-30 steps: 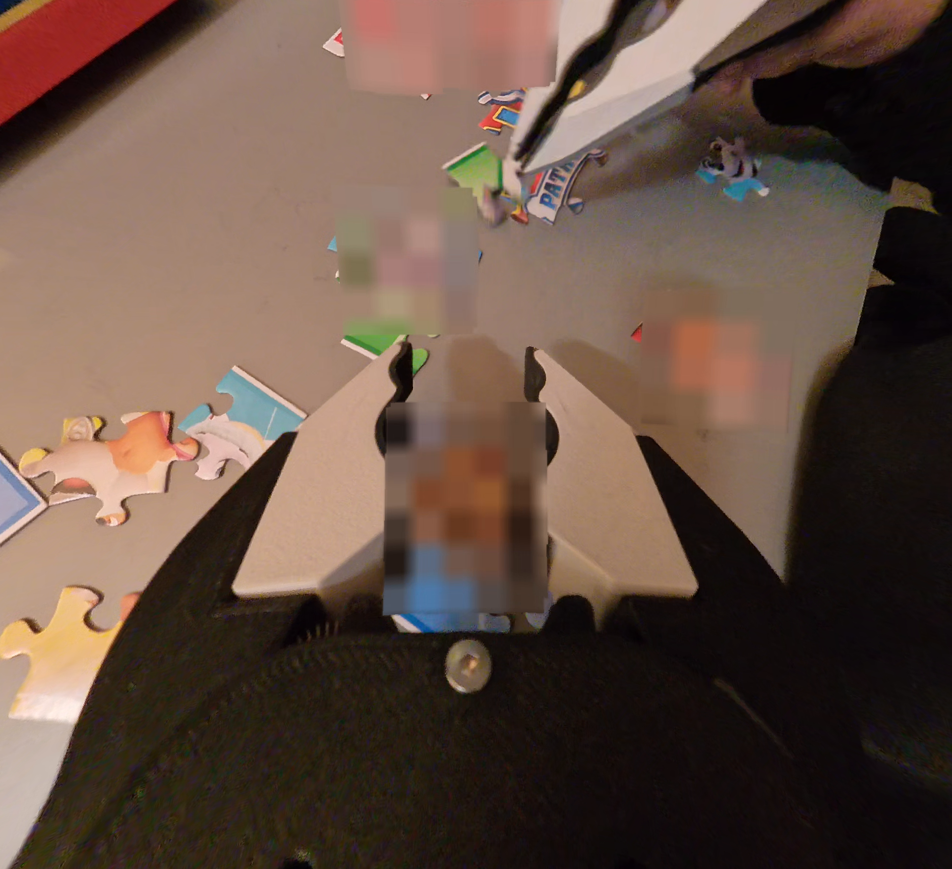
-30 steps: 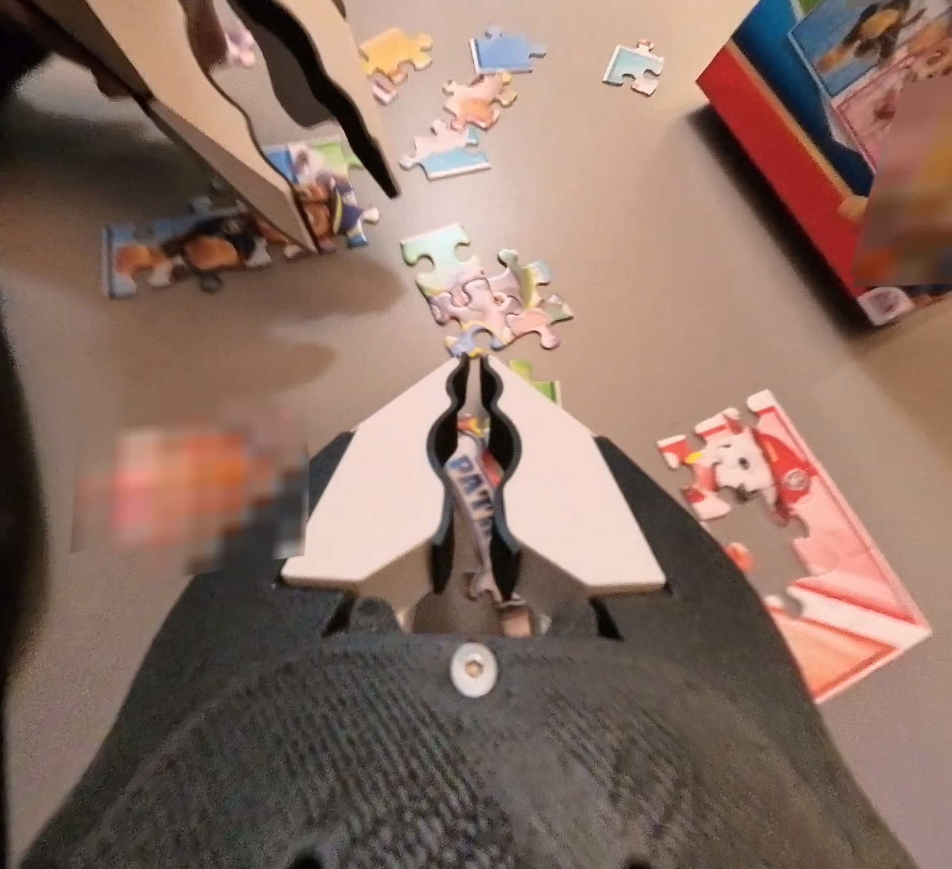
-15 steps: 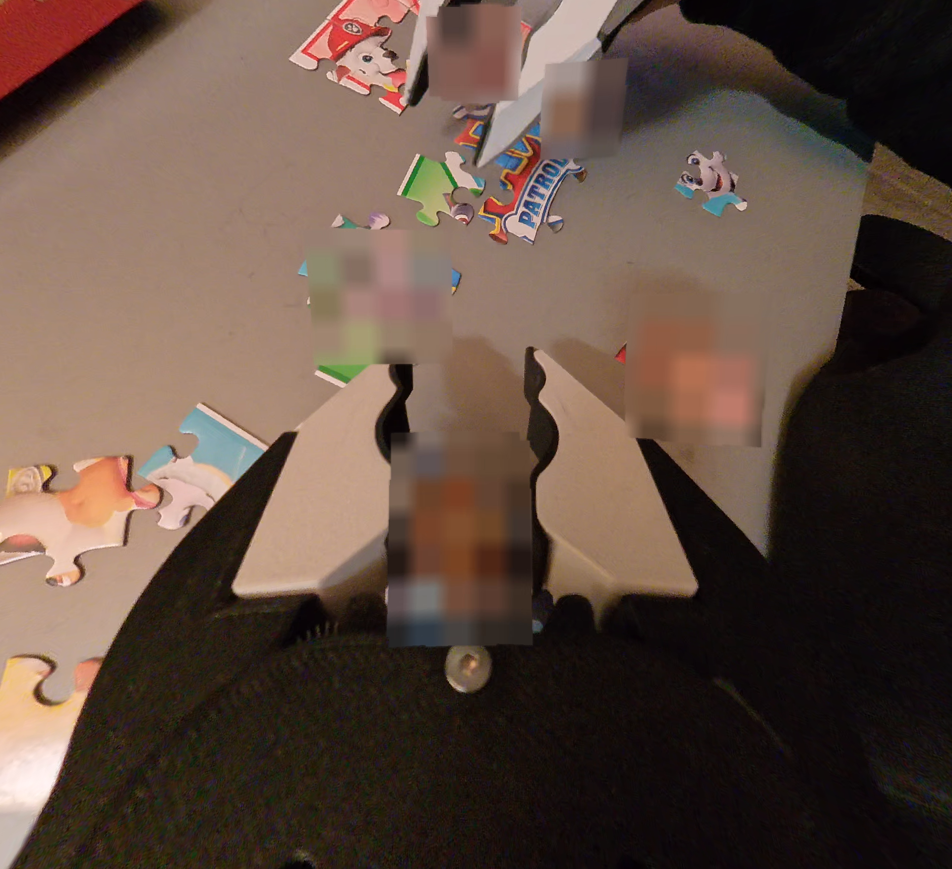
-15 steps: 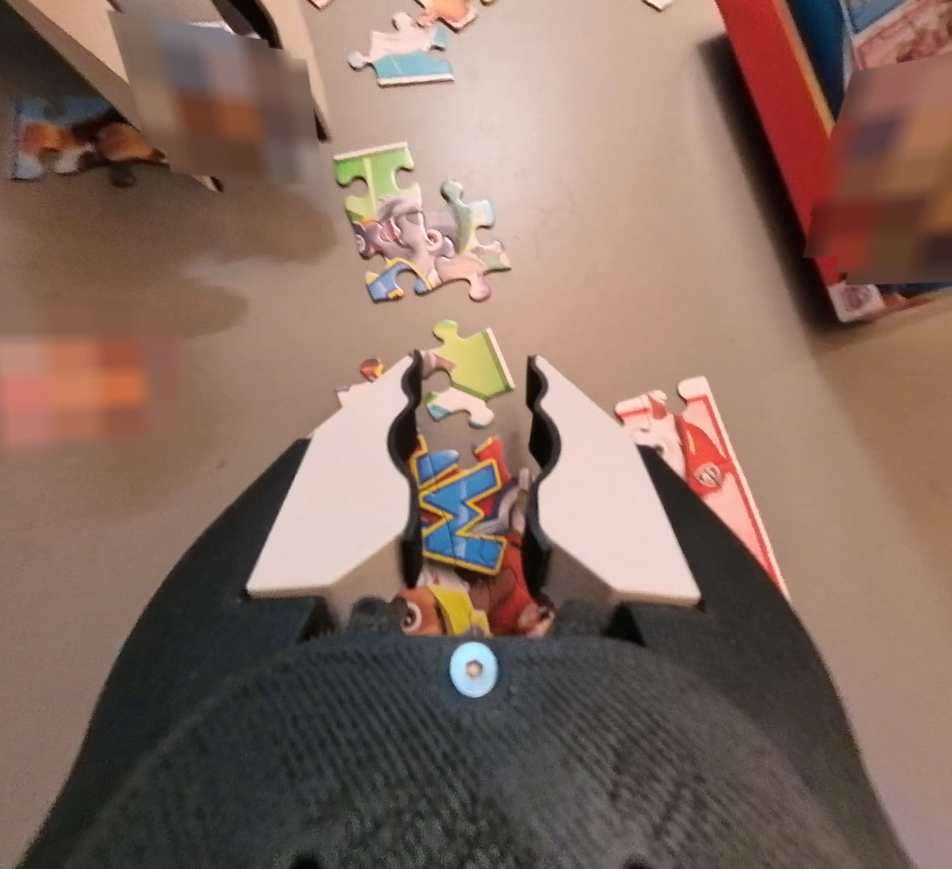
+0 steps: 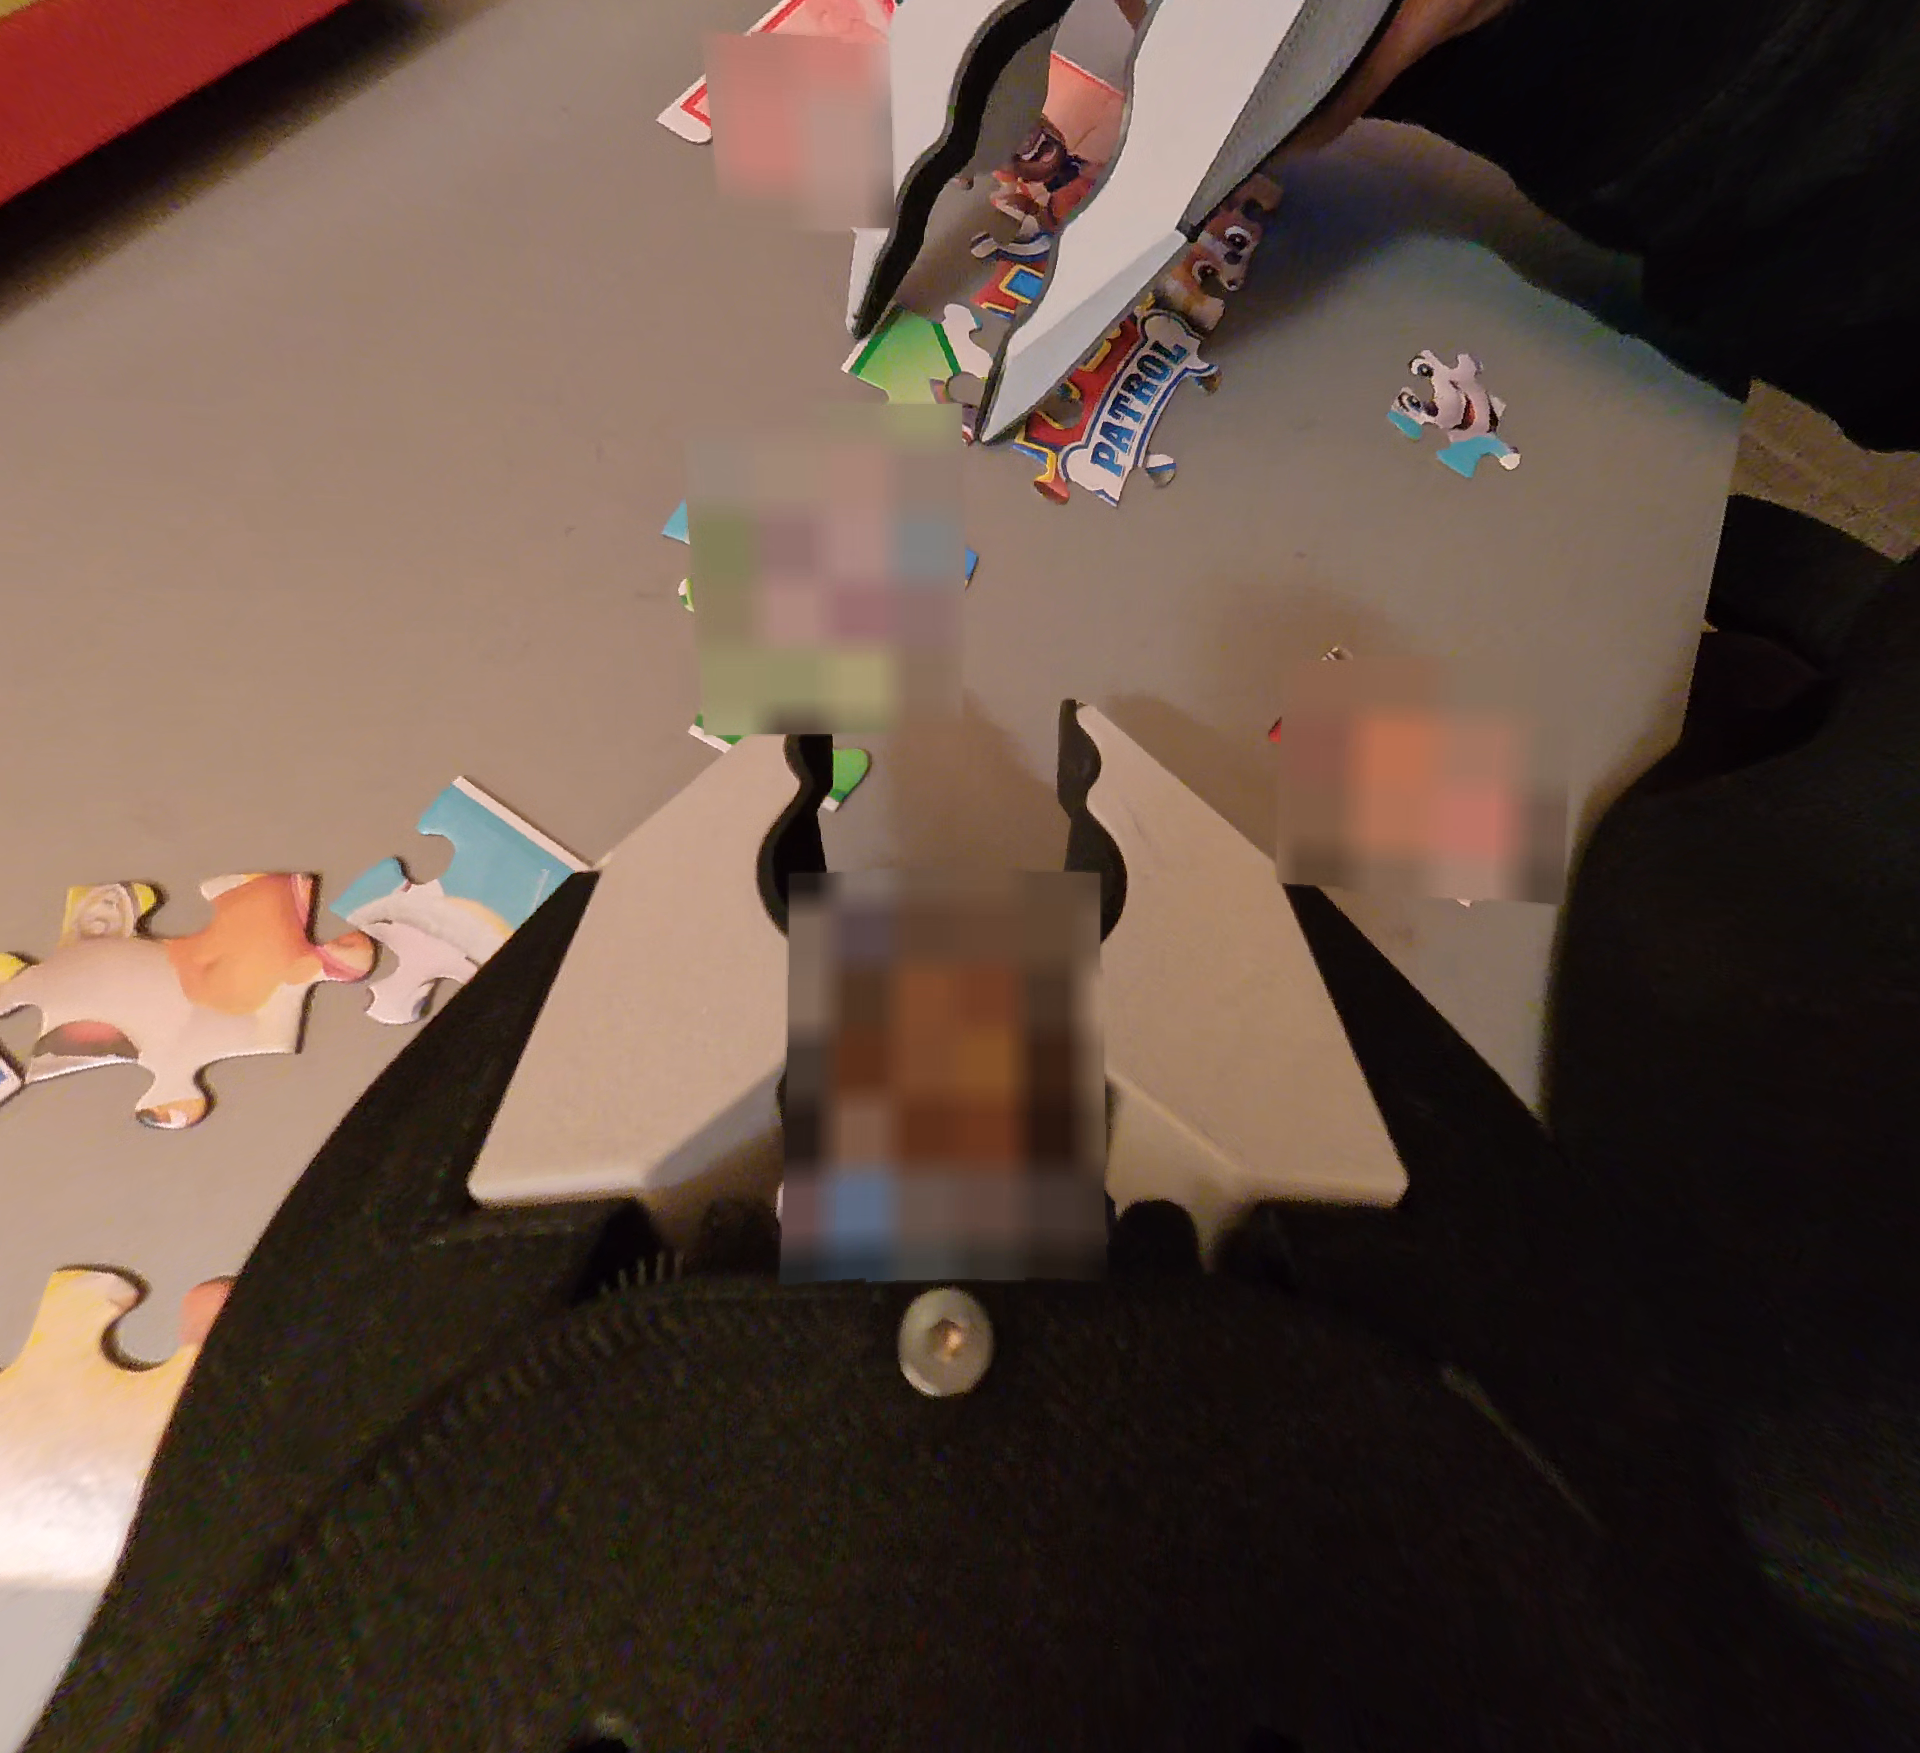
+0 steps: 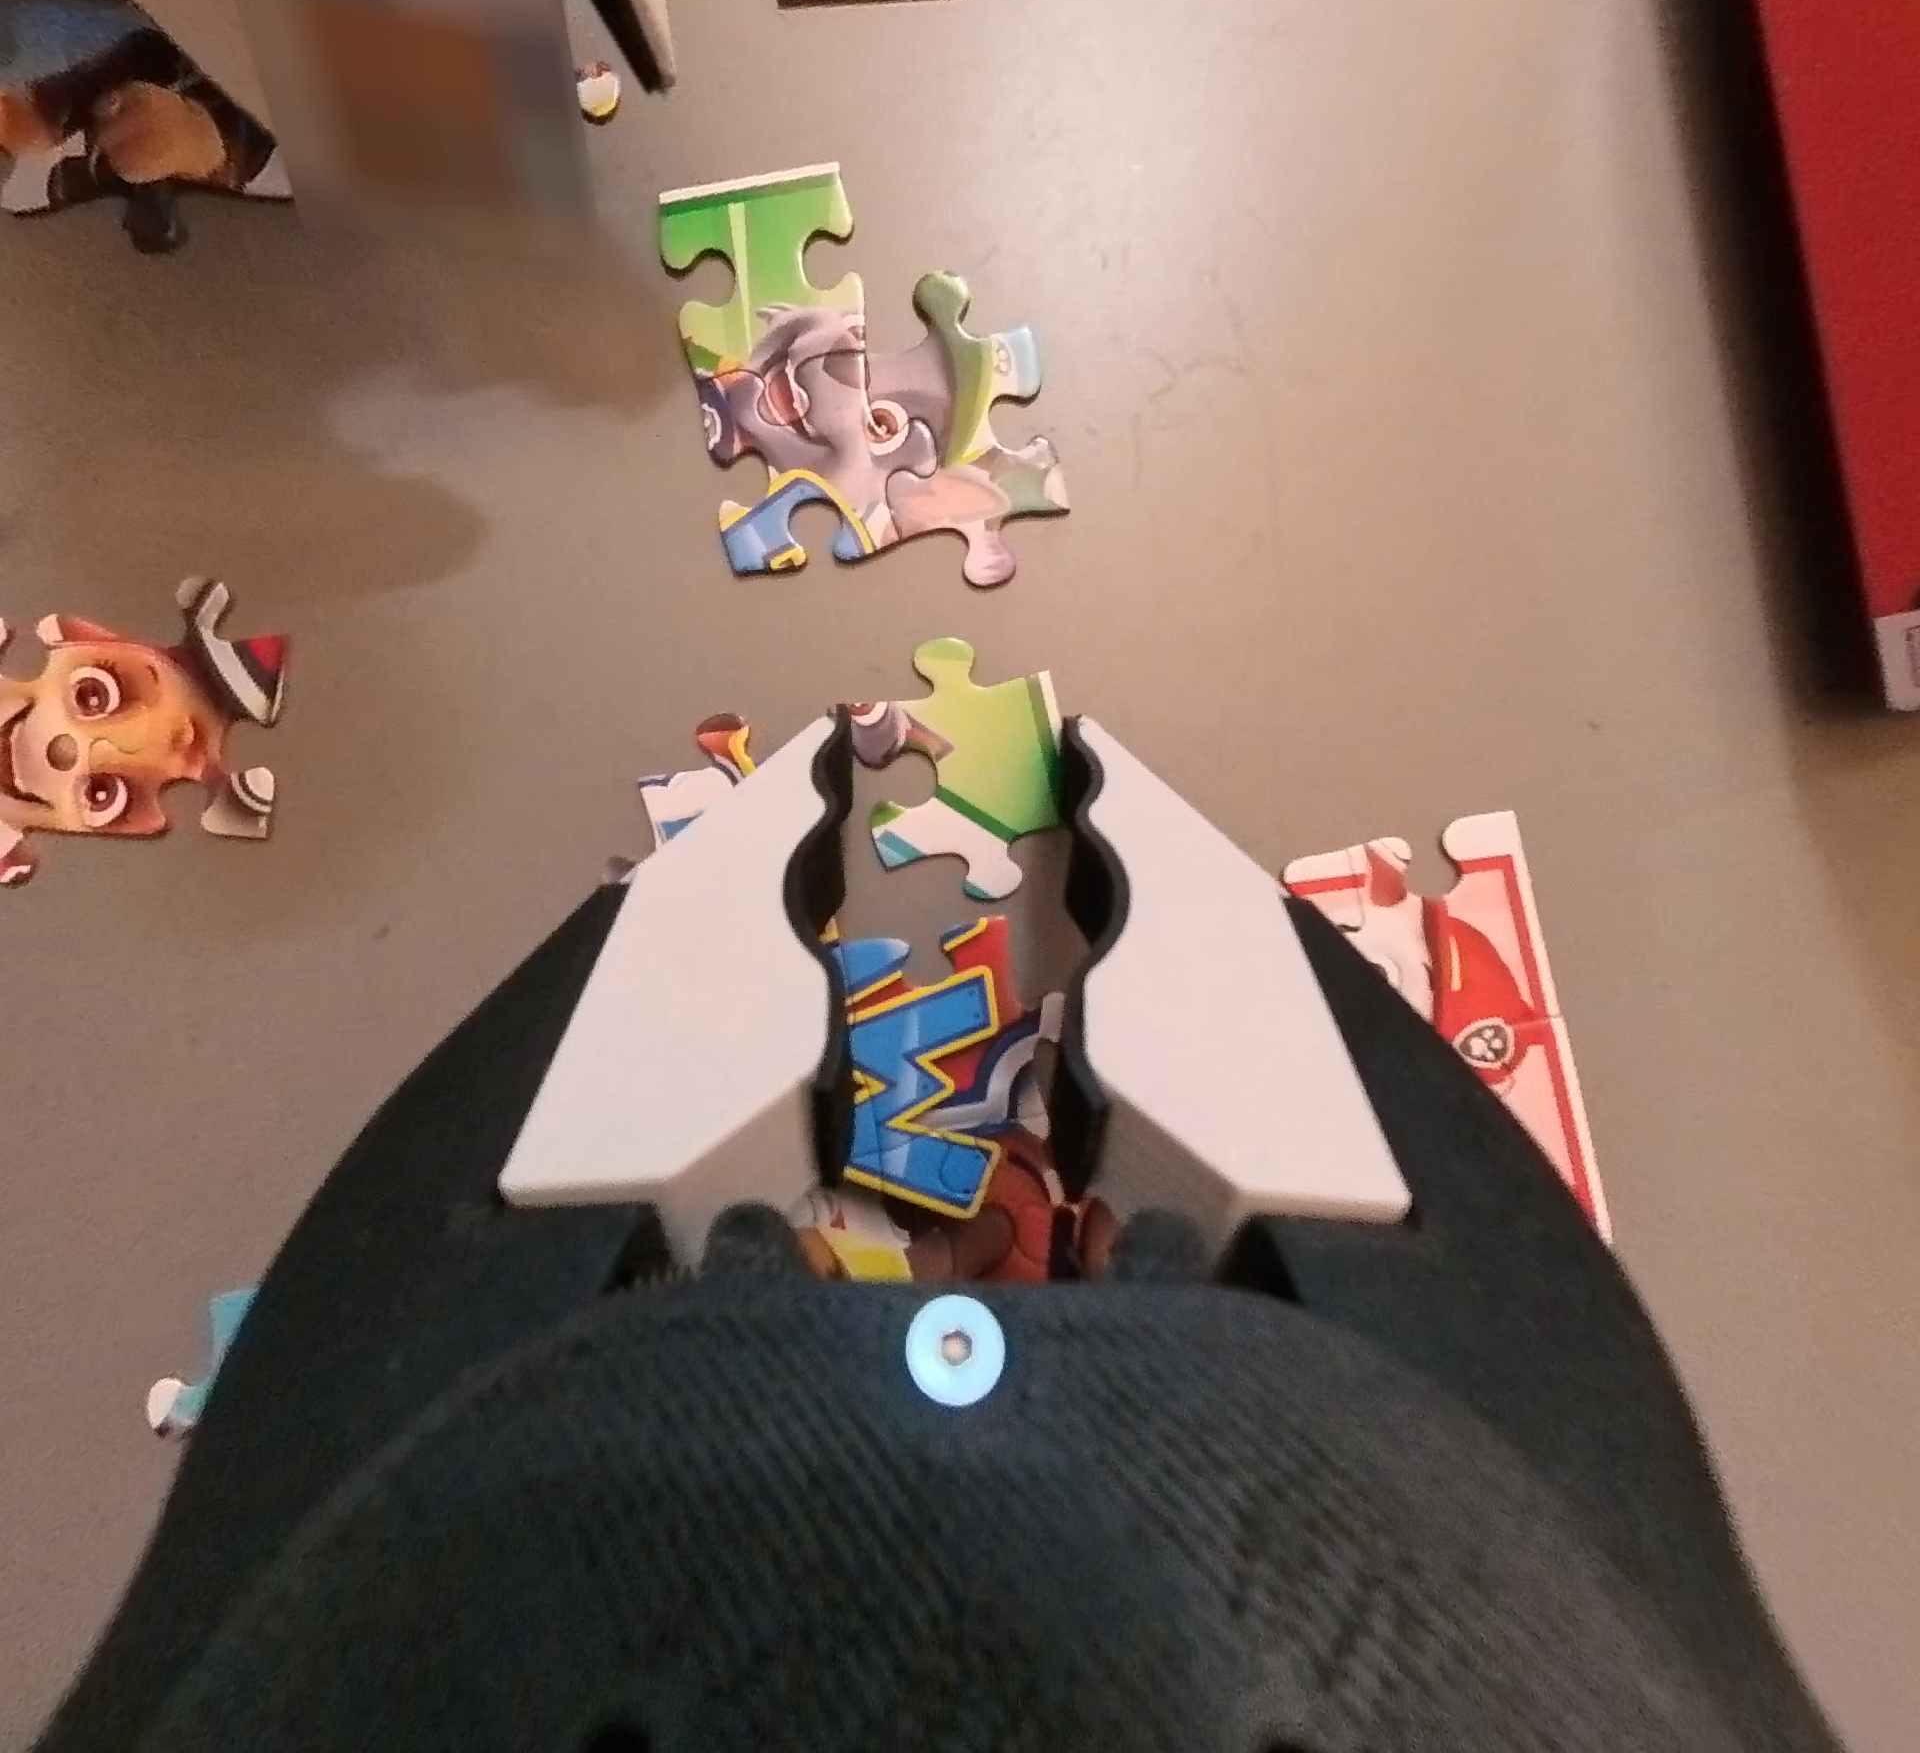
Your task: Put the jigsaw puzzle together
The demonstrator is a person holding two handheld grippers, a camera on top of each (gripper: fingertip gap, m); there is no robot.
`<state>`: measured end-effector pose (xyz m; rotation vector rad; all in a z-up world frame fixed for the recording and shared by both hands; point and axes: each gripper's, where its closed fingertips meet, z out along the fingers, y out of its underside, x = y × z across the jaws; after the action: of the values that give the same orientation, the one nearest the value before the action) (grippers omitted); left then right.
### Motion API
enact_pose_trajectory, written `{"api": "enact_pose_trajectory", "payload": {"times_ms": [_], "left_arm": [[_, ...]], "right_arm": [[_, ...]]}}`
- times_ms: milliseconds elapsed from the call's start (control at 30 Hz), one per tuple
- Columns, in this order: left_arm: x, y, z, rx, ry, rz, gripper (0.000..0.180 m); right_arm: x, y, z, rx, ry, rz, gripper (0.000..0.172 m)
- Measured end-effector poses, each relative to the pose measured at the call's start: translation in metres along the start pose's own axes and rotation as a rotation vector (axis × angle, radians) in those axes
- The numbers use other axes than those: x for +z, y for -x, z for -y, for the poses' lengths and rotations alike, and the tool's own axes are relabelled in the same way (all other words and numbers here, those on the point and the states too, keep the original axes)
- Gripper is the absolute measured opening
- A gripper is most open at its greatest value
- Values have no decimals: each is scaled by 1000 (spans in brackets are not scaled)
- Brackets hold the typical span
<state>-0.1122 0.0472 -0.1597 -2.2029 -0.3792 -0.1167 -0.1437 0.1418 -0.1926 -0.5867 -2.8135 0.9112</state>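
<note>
Grey tabletop (image 6: 1299, 332) strewn with puzzle pieces; red box (image 6: 1829, 249) far right of the right claw. Right claw (image 6: 961, 758) parted, gripping nothing, low over the table: green piece (image 6: 987, 758) lies flat between its tips, blue-red logo piece (image 6: 914, 1059) further back between the fingers. Joined grey-green cluster (image 6: 862, 394) just ahead; red-white cluster (image 6: 1475, 976) beside its right finger; orange pup piece (image 6: 104, 747) well left. Left claw (image 5: 940, 737) parted; a blur patch covers the space between its fingers, so cannot tell whether anything sits there. Pale pup piece (image 5: 177, 986) to its left.
</note>
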Motion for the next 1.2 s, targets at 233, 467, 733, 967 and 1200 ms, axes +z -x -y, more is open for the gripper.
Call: {"api": "enact_pose_trajectory", "payload": {"times_ms": [233, 467, 733, 967, 1200], "left_arm": [[0, 1, 1, 0, -2, 2, 41], [-2, 3, -1, -5, -2, 9, 42], [-6, 8, -2, -5, -2, 33, 42], [-9, 10, -4, -26, -26, 11, 41], [-6, 6, 2, -8, -30, -1, 41]], "right_arm": [[0, -1, 0, 2, -19, 1, 38], [-2, -2, 12, 6, -76, 12, 25], [-3, -15, 39, -37, -80, -53, 34], [-3, -24, 6, 44, -11, -28, 50], [1, -28, 2, 43, 12, -9, 35]]}}
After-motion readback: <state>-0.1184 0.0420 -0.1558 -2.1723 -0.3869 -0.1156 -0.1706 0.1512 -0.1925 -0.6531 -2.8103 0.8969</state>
